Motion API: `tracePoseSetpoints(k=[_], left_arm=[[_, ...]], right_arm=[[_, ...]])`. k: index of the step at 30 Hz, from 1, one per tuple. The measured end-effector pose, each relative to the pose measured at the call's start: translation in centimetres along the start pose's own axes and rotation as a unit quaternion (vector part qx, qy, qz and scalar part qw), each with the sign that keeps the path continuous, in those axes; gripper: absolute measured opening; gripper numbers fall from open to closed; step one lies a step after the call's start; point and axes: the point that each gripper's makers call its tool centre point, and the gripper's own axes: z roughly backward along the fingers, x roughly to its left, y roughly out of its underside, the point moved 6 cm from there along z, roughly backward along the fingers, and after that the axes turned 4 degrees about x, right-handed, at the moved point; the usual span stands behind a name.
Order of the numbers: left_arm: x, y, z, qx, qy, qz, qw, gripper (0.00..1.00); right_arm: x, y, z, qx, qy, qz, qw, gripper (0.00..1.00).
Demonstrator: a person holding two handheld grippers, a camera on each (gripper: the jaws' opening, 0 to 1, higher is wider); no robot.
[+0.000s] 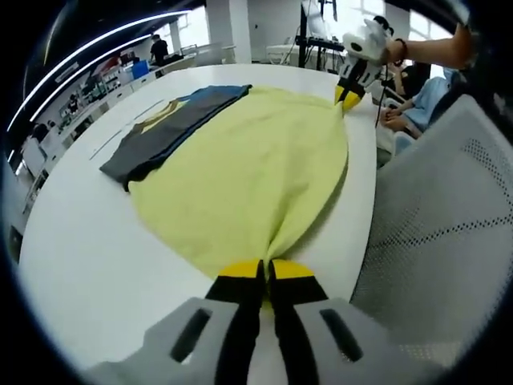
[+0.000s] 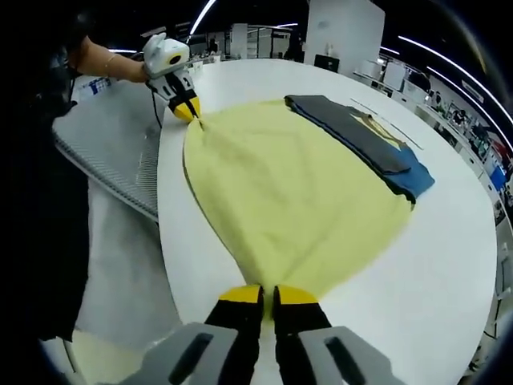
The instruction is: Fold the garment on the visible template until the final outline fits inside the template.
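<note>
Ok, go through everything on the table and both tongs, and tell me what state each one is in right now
Yellow garment: spread on the white table, pinched at two opposite edges and pulled taut.
Dark grey garment: folded flat, lying along the yellow garment's far edge.
Blue garment: folded, under the grey one.
Left tongs: shut on the yellow garment.
Right tongs: shut on the yellow garment.

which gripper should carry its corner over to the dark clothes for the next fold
Neither clearly: left gripper and right gripper each pinch an opposite corner of the yellow garment, both similarly far from the dark clothes.
</note>
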Motion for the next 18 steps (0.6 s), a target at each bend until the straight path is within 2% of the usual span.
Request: tracePoseSetpoints(k=[4, 18], left_arm=[[-0.3, 0.4, 0.4, 0.012, -0.006, -0.002, 0.9999, 0.0], [-2.7, 1.1, 1.6, 0.015, 0.017, 0.015, 0.9996, 0.0]], right_arm=[[1.1, 0.3, 0.2, -0.009, -0.026, -0.016, 0.9995, 0.01], [3.1, 1.5, 1.2, -0.005, -0.045, -0.037, 0.9983, 0.0]])
